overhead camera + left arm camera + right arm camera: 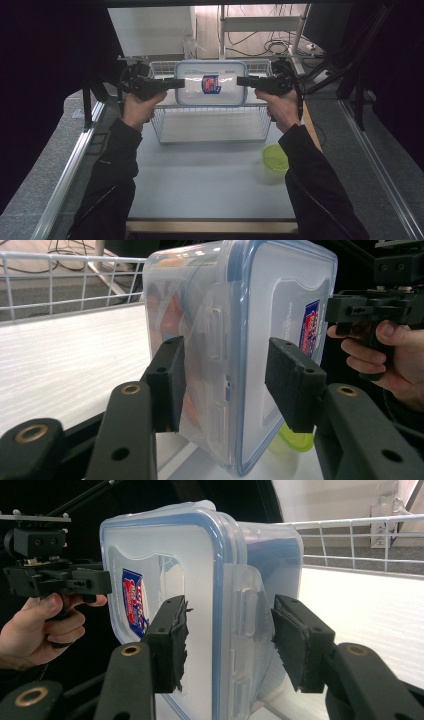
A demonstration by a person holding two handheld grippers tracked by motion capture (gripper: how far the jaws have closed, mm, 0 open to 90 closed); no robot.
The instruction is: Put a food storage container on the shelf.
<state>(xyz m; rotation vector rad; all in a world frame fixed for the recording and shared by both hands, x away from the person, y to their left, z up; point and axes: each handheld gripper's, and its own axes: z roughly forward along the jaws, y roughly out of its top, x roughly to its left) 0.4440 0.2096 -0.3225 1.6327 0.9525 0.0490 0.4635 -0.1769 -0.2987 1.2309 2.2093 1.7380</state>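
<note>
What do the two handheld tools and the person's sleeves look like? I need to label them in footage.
Both tools, the left tool and the right tool, are matte black with pistol-style handles. Each has two flat arms with brass-ringed holes, ending in blocky black foam-like pads. A black cable loops from the right one. The sleeves are long and black.

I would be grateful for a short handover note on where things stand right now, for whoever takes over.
Left gripper: shut on the clear plastic lidded container, at its left end.
Right gripper: shut on its right end.
The container is held tilted, lid toward the person, above the white wire basket.
Green-lidded round tub stands on the table, right of the basket.
Done: container lifted.
Left: probably setting it down.
</note>
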